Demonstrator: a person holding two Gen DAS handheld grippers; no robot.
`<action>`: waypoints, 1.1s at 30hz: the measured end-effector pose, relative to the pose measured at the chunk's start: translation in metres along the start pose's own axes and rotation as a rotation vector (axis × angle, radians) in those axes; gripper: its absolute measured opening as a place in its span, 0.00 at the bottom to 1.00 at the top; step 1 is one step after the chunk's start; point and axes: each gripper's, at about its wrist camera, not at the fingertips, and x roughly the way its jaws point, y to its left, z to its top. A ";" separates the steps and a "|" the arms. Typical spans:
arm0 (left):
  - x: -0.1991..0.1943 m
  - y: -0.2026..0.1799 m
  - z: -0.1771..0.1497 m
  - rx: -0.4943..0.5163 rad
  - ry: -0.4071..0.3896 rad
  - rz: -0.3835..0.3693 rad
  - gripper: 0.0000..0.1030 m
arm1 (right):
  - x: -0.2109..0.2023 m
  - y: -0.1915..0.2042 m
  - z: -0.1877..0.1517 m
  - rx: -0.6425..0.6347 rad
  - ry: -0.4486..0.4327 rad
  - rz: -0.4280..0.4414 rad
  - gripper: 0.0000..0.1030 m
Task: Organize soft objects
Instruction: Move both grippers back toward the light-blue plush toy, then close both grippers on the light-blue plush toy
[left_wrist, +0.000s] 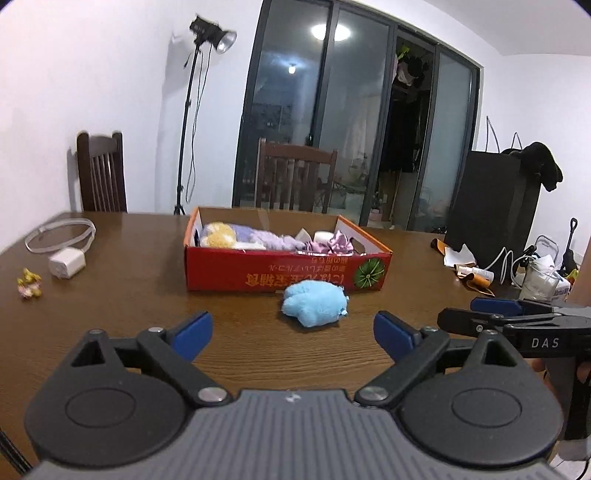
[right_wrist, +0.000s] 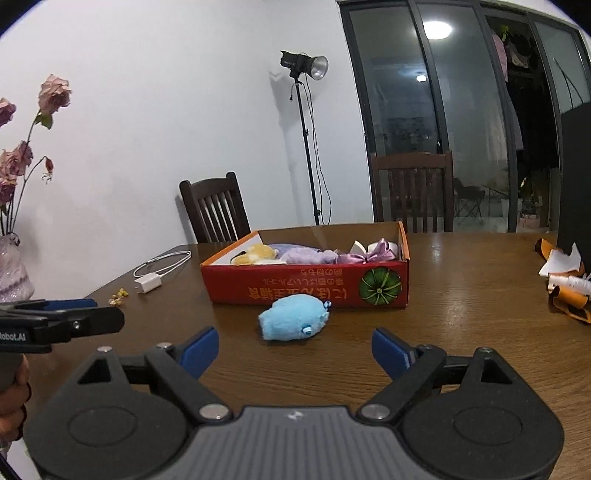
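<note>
Blue plush toy (left_wrist: 314, 302) is lying on the table (left_wrist: 129, 295) just before the red box (left_wrist: 288, 275), long axis crosswise, dead ahead of the left gripper (left_wrist: 293, 334); right gripper (right_wrist: 294, 349) alongside, both gaping, empty.

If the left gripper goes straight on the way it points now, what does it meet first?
Most likely the blue plush toy, lying just ahead between the lines of its open fingers, slightly right of centre. Behind the toy stands the red box. Depth is uncertain.
</note>
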 end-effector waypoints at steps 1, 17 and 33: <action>0.006 0.001 0.001 -0.013 0.013 -0.009 0.93 | 0.005 -0.003 0.000 0.010 0.008 0.000 0.87; 0.192 0.021 0.013 -0.094 0.253 -0.142 0.55 | 0.190 -0.053 0.034 0.178 0.186 0.092 0.62; 0.186 0.080 0.021 -0.336 0.252 -0.207 0.50 | 0.193 -0.055 0.027 0.248 0.226 0.215 0.54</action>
